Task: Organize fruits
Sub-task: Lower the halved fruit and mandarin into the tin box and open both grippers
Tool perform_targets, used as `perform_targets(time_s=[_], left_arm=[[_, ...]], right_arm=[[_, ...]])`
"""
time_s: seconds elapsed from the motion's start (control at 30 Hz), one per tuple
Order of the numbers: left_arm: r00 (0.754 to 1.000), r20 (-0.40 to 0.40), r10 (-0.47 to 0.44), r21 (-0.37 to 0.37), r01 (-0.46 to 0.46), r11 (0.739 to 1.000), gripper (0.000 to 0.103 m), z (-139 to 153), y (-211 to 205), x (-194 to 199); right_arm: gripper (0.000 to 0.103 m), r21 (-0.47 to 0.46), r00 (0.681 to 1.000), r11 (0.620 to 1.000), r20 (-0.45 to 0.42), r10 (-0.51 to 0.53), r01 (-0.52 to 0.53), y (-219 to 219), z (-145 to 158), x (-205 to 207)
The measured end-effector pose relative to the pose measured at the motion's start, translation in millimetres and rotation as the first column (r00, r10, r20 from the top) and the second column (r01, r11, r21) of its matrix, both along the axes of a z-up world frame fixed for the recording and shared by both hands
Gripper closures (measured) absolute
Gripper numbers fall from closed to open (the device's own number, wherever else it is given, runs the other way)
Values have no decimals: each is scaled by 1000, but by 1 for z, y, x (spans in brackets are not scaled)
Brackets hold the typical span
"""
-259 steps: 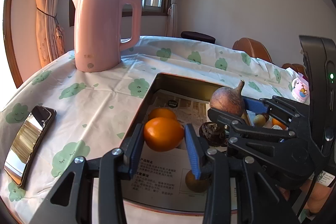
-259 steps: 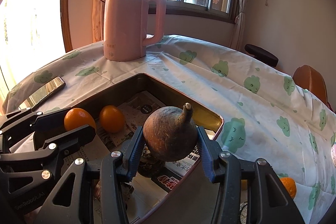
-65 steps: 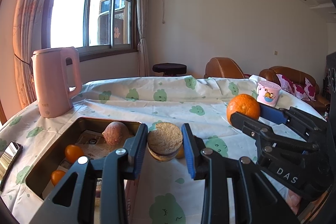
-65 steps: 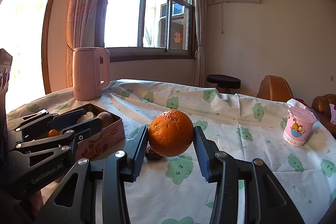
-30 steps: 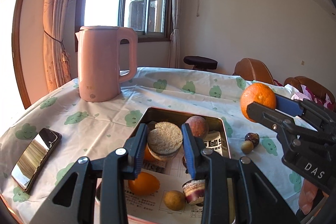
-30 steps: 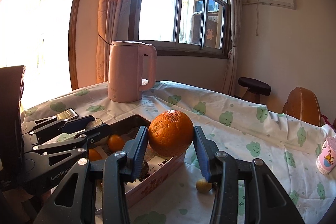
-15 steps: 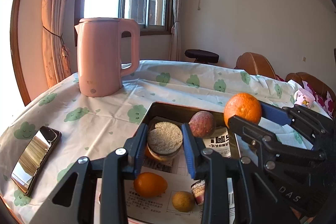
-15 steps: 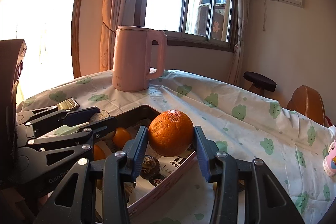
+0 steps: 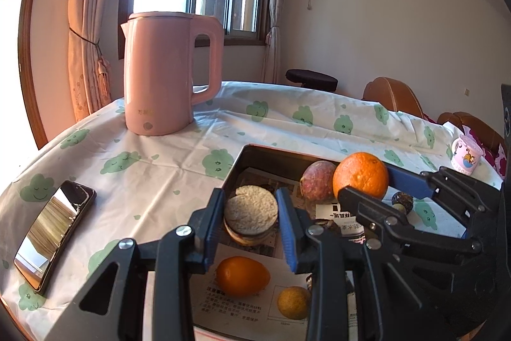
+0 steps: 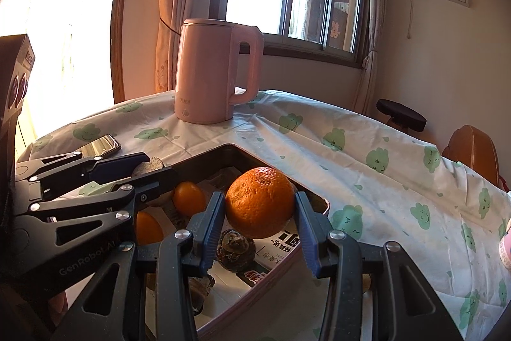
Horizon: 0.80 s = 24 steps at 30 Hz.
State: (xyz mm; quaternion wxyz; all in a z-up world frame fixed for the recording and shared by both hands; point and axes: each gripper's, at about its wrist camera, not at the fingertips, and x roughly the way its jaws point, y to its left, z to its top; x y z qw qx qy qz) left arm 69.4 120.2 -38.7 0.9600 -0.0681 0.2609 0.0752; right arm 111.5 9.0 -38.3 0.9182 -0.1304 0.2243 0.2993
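Observation:
My left gripper is shut on a tan, rough-skinned round fruit, held over the near left part of the metal tray. My right gripper is shut on a large orange, above the tray's right corner. From the left wrist view that orange hangs to the right of my left gripper. Inside the tray lie a small orange, a yellowish small fruit, a reddish round fruit, another small orange and a dark wrinkled fruit on newspaper.
A pink kettle stands behind the tray on the cloud-print tablecloth. A phone lies to the left. Two small fruits sit on the cloth right of the tray. A pink cup is far right.
Both grippers have come closer over the tray with their fruits still held. The right gripper sank and moved its orange from beside the tray to above its right corner.

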Motion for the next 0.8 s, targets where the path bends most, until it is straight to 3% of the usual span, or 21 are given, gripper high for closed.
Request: perform_targets(time_s=[0.8], left_arm=[[1000,-13,13,-20,-13,1000,68,-5,17,-8]], right_arm=[[57,-47,998,998,-31,51,-52,22,-12,-5]])
